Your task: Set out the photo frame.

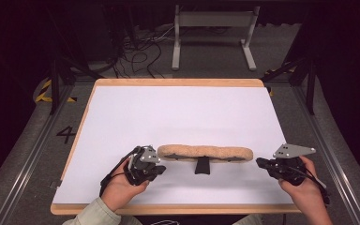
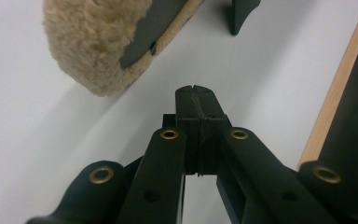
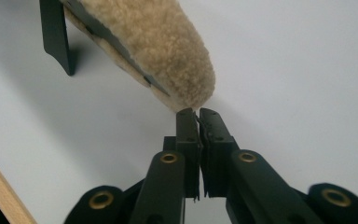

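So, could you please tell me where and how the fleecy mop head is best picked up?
Probably by its two rounded ends, one tool at each, coming in level from the left and right. The mop head is a long bar lying crosswise on the table, fleece up, and its black socket sits mid-length.

Both hands come in from bottom edge of high view, forearms angled inward. Left hand (image 1: pixel 122 185) w/ pale green sleeve holds left gripper (image 1: pixel 155 161), tips pointing right, cable looping behind the wrist. Left gripper view: jaws pressed fully together, nothing btwn them. Right hand (image 1: pixel 304 190) holds right gripper (image 1: pixel 261 162), tips pointing left, grey three-cornered plate on top. Right gripper view: jaws closed to a hairline gap, nothing btwn them. Grippers face each other, well apart
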A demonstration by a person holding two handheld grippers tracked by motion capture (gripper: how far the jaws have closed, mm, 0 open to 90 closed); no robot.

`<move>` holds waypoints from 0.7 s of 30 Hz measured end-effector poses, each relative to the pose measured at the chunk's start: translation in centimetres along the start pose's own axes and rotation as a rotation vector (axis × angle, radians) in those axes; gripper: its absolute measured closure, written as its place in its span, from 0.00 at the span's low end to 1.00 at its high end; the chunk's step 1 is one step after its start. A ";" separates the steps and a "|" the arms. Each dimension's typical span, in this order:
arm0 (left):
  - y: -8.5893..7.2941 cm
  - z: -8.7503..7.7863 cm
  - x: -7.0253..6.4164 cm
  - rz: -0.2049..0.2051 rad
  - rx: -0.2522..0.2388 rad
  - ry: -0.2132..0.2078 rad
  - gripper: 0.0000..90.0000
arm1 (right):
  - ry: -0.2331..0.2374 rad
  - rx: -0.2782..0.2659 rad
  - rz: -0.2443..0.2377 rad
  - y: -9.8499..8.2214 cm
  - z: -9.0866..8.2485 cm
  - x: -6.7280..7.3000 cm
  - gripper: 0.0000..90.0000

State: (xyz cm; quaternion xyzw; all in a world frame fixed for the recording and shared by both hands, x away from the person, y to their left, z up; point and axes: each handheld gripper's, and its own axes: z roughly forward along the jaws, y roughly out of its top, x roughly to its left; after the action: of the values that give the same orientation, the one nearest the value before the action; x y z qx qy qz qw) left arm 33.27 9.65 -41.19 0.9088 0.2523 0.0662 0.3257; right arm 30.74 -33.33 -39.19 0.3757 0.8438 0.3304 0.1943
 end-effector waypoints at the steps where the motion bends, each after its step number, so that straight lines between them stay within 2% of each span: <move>1: 0.1 0.1 0.0 0.008 0.007 0.002 1.00 | -0.004 0.003 -0.001 0.0 0.0 0.0 1.00; 10: 1.0 1.8 0.5 0.017 0.051 0.005 1.00 | -0.016 0.003 0.000 0.1 0.4 0.1 1.00; 13: 1.2 2.4 0.7 0.026 0.047 0.038 1.00 | -0.020 0.002 0.003 0.1 0.6 0.1 1.00; 18: 1.2 2.9 0.9 0.022 0.055 0.060 1.00 | -0.028 -0.002 0.006 0.0 0.6 0.0 1.00; 21: 1.1 3.2 1.1 0.016 0.039 0.083 1.00 | -0.032 -0.006 0.009 0.0 0.6 -0.1 1.00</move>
State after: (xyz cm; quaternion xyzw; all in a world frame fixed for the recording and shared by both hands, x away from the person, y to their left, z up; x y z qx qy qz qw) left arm 35.58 7.69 -43.03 0.9134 0.2597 0.1013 0.2967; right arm 31.13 -33.20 -39.59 0.3841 0.8379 0.3278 0.2074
